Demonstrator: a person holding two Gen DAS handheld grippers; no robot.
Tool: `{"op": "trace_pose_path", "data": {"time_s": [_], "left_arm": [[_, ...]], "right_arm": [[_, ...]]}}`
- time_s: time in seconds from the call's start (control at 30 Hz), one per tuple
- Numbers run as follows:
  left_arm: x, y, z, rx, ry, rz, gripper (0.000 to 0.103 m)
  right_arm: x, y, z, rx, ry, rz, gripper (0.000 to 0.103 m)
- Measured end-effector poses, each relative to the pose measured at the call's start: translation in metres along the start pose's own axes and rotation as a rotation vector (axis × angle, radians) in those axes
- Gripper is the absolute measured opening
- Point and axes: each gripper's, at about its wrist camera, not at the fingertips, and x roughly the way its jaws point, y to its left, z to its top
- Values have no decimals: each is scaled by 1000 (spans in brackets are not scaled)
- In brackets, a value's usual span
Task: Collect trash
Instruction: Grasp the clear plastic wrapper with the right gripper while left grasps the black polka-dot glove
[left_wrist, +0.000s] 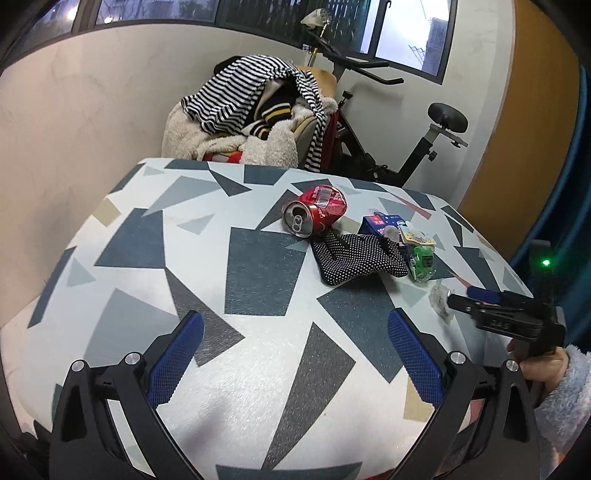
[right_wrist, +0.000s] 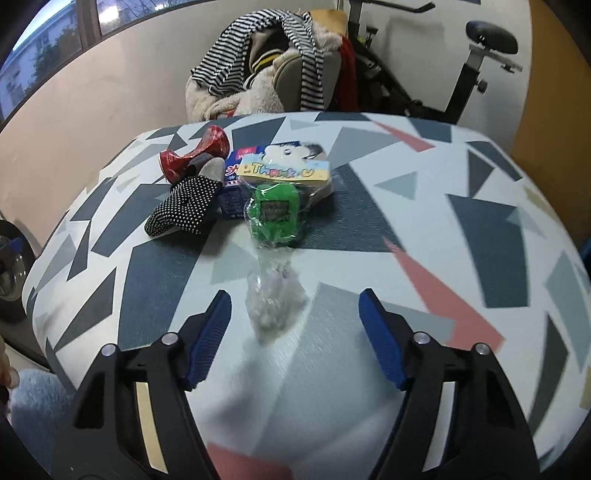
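I'm holding my right gripper (right_wrist: 295, 332) part open, nothing gripped, over a crumpled clear plastic wrapper (right_wrist: 273, 299) lying on the patterned bench (right_wrist: 461, 221). Just beyond it is sitting a green toy packet (right_wrist: 273, 212) whose card is reading "Thank". My left gripper (left_wrist: 295, 354) is gaping wide and empty, facing a crushed red can (left_wrist: 314, 214) beside a dotted black glove (left_wrist: 362, 258).

The right tool (right_wrist: 294, 325) gapes above a crumpled clear wrapper (right_wrist: 275, 295) on the patterned table (right_wrist: 461, 229).
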Motion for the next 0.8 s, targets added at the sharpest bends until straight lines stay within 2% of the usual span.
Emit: {"op": "trace_pose_path", "data": {"time_s": [0.1,0.13,0.2,0.27,0.47,0.53,0.67,0.73,0.8], "left_arm": [[9,-4,1,-2,13,-19,97],[14,-6,1,0,20,-32,94],[20,-11,3,5,30,-51,82],[28,-19,5,14,46,-83,74],[65,-47,12,41,110,-195,55],[84,-49,16,-18,144,-231,51],[109,-48,25,-116,174,-249,46],[115,-56,31,-79,163,-227,45],[120,-71,36,25,148,-193,45]], "right_arm": [[18,4,5,18,29,7,63],[22,4,5,24,39,12,61],[24,7,6,27,40,30,40],[21,8,6,21,24,32,33],[-2,3,1,24,-57,39,31],[-11,-2,-1,40,-81,37,31],[-23,-6,0,40,-101,23,31],[-28,-10,0,42,-107,18,31],[-32,-16,0,50,-109,19,31]]}}
